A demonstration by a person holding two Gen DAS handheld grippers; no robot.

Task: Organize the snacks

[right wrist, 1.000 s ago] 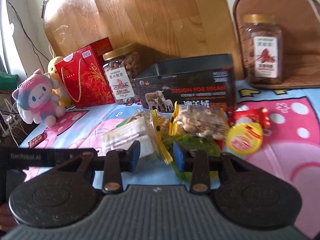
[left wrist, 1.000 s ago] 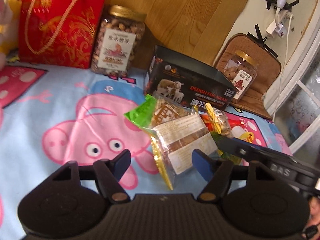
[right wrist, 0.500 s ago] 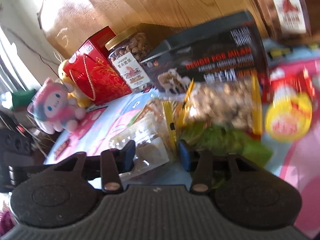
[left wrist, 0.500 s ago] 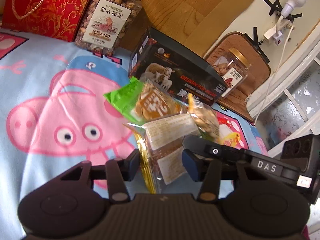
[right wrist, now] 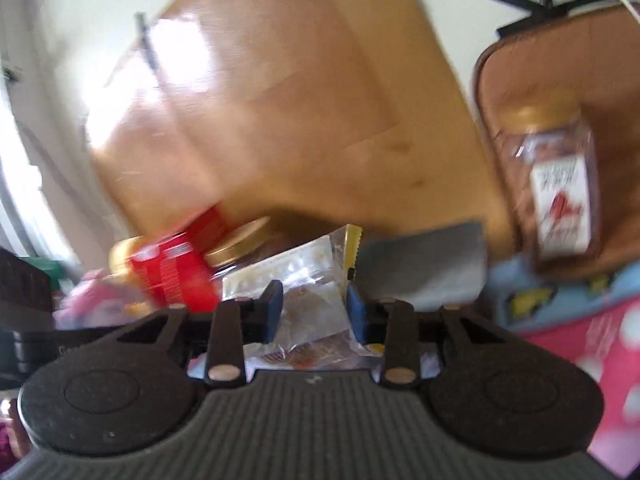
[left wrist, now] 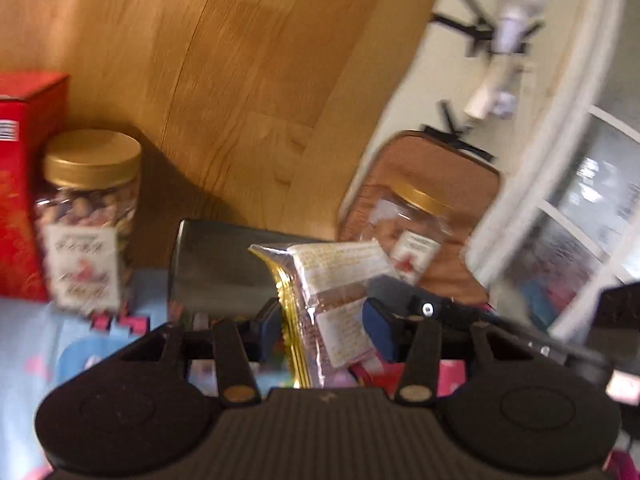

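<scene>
Both claws have risen since the earlier frames, and the clear cellophane snack packet with gold crimped edge and white printed label (left wrist: 336, 300), which lay on the cartoon-printed bedspread (left wrist: 36, 328) in front of the dark rectangular cardboard box (left wrist: 216, 268), now hangs lifted in the air just in front of that box's open top.

It looks as if the packet is held from two sides so that the floppy wrapper stays upright and can be steered over the box wall; that box is probably where the loose snacks are to go.

Left claw (left wrist: 320, 328): partly spread, with the packet standing between its blue pads. The gold seam lies against the left-hand pad (left wrist: 269, 326); the other pad seems to touch the wrapper's far side, though blur makes a firm pinch hard to confirm.

Right claw (right wrist: 314, 312): its jaws are closing, and the same packet (right wrist: 312, 280) sits between them, the blue pads pressed to both flanks of the crinkled film.

Behind the box, to one side, stands a clear plastic nut jar with a gold screw lid (left wrist: 86, 220) next to a red gift bag (left wrist: 20, 184); on the box's other side a second, smaller gold-lidded jar (left wrist: 412, 232) leans against a brown cushion (left wrist: 440, 168). A wooden board (left wrist: 240, 80) rises behind them all.
</scene>
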